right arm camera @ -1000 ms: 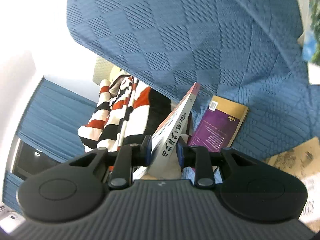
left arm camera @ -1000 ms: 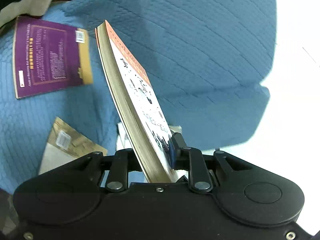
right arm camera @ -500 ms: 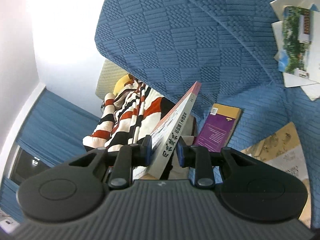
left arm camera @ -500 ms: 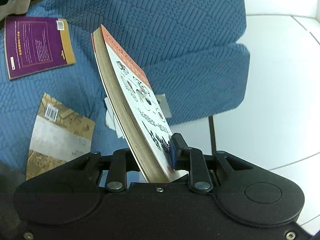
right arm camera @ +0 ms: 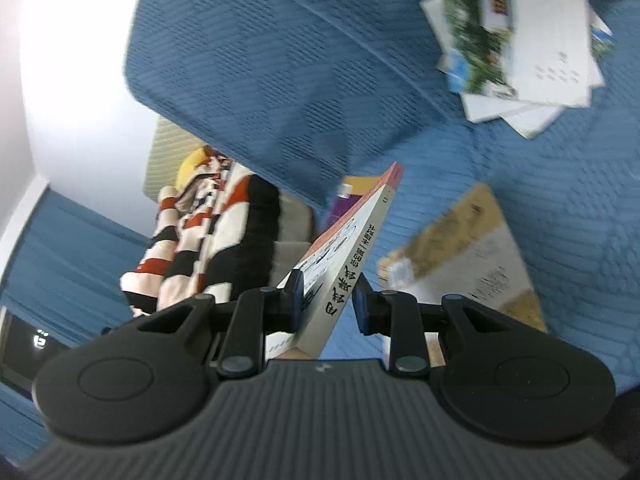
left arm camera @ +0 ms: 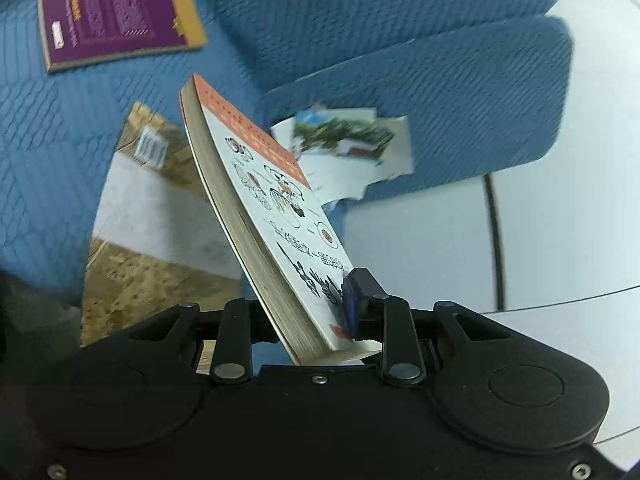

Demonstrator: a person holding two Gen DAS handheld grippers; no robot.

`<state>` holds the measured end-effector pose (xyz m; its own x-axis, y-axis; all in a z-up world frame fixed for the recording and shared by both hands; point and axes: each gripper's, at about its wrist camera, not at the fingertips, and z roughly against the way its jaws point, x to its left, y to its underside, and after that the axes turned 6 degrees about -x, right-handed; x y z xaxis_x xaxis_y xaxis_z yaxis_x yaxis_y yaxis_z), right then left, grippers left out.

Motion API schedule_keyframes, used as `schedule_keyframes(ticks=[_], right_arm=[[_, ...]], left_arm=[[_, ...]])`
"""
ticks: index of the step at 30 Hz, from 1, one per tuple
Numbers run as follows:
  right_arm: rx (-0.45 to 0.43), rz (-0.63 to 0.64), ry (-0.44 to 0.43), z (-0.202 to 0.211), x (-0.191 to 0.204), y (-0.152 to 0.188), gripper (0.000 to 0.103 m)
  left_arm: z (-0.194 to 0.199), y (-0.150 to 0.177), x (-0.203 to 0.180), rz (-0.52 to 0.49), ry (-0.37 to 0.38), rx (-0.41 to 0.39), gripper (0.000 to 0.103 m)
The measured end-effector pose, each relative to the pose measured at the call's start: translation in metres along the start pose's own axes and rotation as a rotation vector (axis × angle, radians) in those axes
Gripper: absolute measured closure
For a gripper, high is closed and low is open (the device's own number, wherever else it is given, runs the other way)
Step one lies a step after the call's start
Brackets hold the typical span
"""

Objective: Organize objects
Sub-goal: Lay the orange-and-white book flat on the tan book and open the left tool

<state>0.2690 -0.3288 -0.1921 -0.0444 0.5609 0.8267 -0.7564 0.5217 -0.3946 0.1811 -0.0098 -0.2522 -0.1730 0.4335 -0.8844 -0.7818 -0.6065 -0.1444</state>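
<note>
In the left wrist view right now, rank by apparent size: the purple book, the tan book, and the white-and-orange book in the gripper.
1. White-and-orange book, though it is nearest the camera, so its lead is unsure.
2. Tan book, partly hidden, so possibly larger.
3. Purple book, farthest and cut off by the frame edge.

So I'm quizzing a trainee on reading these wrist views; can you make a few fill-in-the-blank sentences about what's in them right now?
1. Both the left gripper and the right gripper have the same white ____ between their fingers.
2. The other books lie on a sofa covered in ____ fabric.
3. The book lying farthest up in the left wrist view has a ____ cover with a yellow edge.

Missing words: book; blue; purple
</note>
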Motion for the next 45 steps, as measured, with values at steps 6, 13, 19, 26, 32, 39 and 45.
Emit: schedule_keyframes(ticks=[6, 13, 19, 26, 32, 39, 45], right_arm=[[0.009, 0.010, 0.063, -0.006, -0.021, 0.016, 0.073], [0.023, 0.019, 0.109, -0.010, -0.037, 0.032, 0.073], [0.050, -0.015, 0.127, -0.011, -0.048, 0.041, 0.073], [0.121, -0.032, 0.196, -0.018, -0.060, 0.053, 0.071], [0.145, -0.038, 0.234, -0.019, -0.066, 0.056, 0.068], [0.172, 0.056, 0.330, -0.010, -0.053, 0.055, 0.069], [0.127, 0.178, 0.358, 0.006, -0.025, 0.045, 0.069]], left_arm=[[-0.018, 0.005, 0.021, -0.007, -0.062, 0.034, 0.075], [-0.023, 0.009, 0.028, -0.075, -0.119, 0.058, 0.074], [-0.030, 0.016, 0.037, -0.087, -0.177, 0.086, 0.070], [-0.041, 0.026, 0.053, -0.091, -0.262, 0.135, 0.066], [-0.045, 0.028, 0.055, -0.105, -0.319, 0.156, 0.060], [-0.033, 0.026, 0.045, -0.152, -0.405, 0.153, 0.025], [-0.013, 0.029, 0.020, -0.266, -0.488, 0.092, 0.025]])
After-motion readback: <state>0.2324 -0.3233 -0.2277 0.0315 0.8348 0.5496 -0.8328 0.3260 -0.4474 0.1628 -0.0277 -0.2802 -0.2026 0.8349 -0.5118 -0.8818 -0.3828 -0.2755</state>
